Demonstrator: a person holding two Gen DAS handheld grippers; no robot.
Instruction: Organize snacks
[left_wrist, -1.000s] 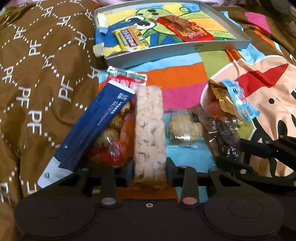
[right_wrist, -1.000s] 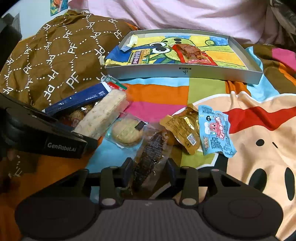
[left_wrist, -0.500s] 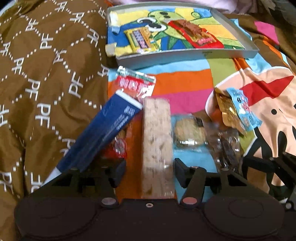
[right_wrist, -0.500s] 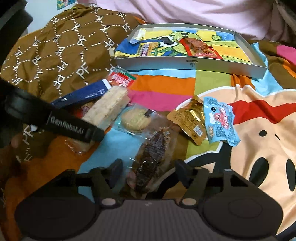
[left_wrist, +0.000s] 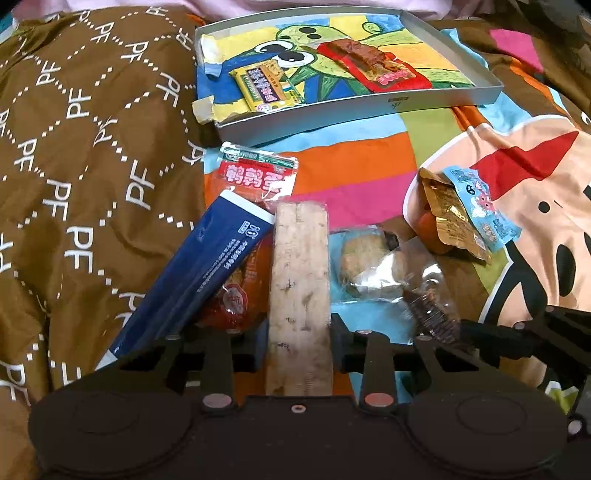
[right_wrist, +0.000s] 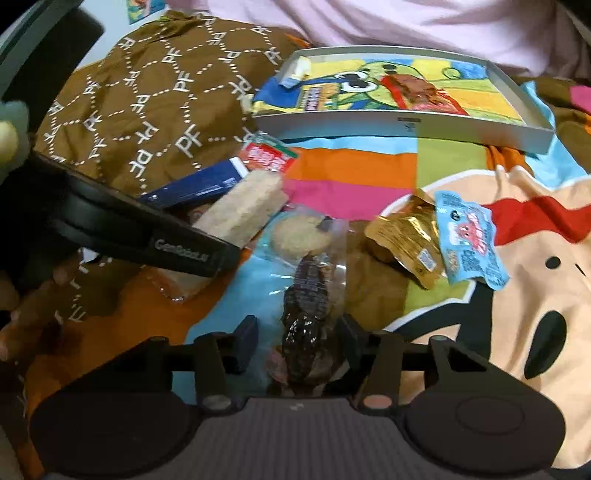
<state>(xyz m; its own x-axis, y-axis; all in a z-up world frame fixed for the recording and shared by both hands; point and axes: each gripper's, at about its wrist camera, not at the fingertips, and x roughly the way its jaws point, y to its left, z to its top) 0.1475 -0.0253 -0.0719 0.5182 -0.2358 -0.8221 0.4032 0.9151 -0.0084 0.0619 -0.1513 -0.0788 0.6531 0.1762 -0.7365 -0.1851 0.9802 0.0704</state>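
My left gripper (left_wrist: 298, 341) is shut on a long pale cereal bar (left_wrist: 299, 280) in clear wrap, which points toward the tray. My right gripper (right_wrist: 300, 341) has its jaws around a dark snack in a clear packet (right_wrist: 306, 314), with a gap on the left side. The left gripper's body (right_wrist: 147, 236) and the bar (right_wrist: 240, 214) also show in the right wrist view. A grey tray (left_wrist: 465, 98) with a frog drawing holds a yellow packet (left_wrist: 266, 88) and a red packet (left_wrist: 373, 66).
A dark blue box (left_wrist: 192, 273), a red-and-white packet (left_wrist: 255, 173), a round cookie packet (left_wrist: 365, 258), a gold packet (left_wrist: 450, 218) and a light blue packet (left_wrist: 484, 206) lie on the colourful blanket. A brown patterned quilt (left_wrist: 74, 147) bulges at the left.
Both grippers have lifted and drawn back a little. The cereal bar has risen with the left gripper. The right jaws widened around the dark packet.
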